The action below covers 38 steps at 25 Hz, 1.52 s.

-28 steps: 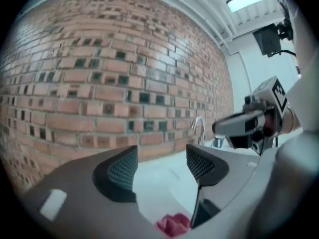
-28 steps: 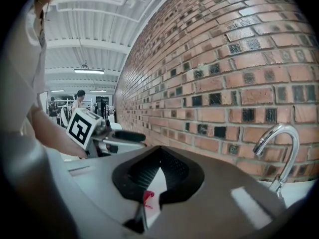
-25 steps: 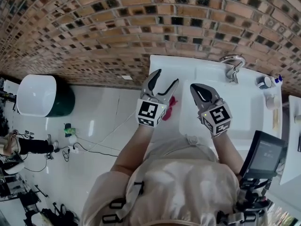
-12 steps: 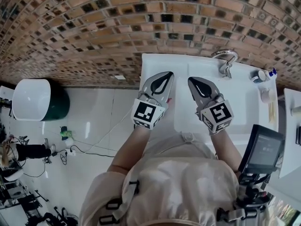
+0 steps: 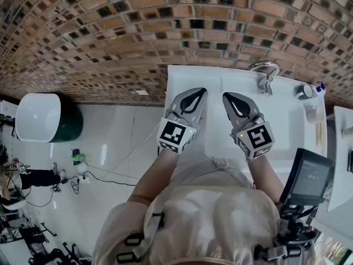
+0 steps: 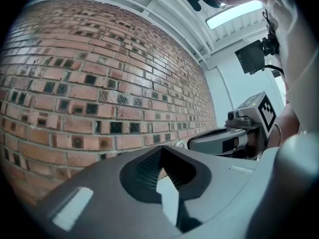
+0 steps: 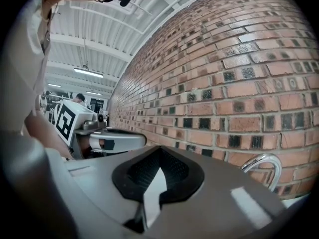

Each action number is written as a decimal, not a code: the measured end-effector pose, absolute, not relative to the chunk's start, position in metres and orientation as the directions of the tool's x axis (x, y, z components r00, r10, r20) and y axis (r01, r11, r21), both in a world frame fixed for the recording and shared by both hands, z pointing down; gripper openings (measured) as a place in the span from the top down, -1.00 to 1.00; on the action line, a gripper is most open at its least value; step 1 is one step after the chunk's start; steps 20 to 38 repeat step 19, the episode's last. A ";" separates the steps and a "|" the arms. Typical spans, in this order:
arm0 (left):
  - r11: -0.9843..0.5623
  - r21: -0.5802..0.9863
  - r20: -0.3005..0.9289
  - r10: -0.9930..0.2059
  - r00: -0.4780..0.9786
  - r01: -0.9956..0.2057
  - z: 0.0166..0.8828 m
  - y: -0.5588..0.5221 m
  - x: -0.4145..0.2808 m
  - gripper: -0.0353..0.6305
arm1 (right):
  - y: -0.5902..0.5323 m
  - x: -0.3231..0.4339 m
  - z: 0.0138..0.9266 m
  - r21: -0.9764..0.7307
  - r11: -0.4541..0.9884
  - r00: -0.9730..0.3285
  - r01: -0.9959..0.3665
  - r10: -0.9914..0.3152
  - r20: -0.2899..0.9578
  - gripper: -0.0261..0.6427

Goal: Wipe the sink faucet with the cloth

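You are holding both claws level and side by side over the front of the sink (image 5: 287, 123). The left claw (image 5: 197, 94) is clenched: in the left gripper view its jaws are meeting with nothing between them, and only a pale slit is showing through. The right claw (image 5: 227, 96) is reading the same way in its own view, clenched on nothing.

The faucet (image 5: 265, 73) is standing at the sink's back rim against the brick wall (image 5: 110, 37). It is beyond the right claw, a little to its right, and well apart from both tips. The cloth is not showing plainly in any view. A thin reddish sliver (image 5: 197, 121) is peeking out at the left claw's inner edge and may be it, but it is too small to be sure. Neither claw is gripping it.

This scene is fitting two stages equally: the cloth lying by the sink's left edge ahead of a wipe, or lying there again with the wipe over. I am not judging which.

What is holding for either stage is care around hard surfaces. You are carrying bare jaw tips near a shiny curved spout and a hard basin, so keeping the claws level and apart, as you are doing, is helping. Whenever cloth is meeting faucet, a thick fold bitten deep in the jaws is likely serving better than a shallow pinch. A thin cloth is probably prone to slipping out, and bare tips could scrape the spout.
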<state>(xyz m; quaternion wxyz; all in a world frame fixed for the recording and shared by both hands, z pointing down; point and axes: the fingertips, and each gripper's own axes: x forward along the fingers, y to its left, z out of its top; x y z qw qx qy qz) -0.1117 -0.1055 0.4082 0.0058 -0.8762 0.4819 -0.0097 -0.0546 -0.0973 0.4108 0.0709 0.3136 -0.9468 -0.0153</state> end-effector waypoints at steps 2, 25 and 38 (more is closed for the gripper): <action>-0.534 -0.013 0.014 -0.845 0.534 -0.845 0.409 -0.106 -0.113 0.88 | -0.098 -0.055 0.409 0.072 0.802 -0.793 -0.593 -0.597 0.121 0.94; -0.534 0.010 -0.011 -0.846 0.533 -0.846 0.400 -0.105 -0.108 0.88 | -0.094 -0.053 0.397 0.059 0.793 -0.789 -0.606 -0.609 0.080 0.94; -0.534 0.010 -0.011 -0.846 0.533 -0.846 0.400 -0.105 -0.108 0.88 | -0.094 -0.053 0.397 0.059 0.793 -0.789 -0.606 -0.609 0.080 0.94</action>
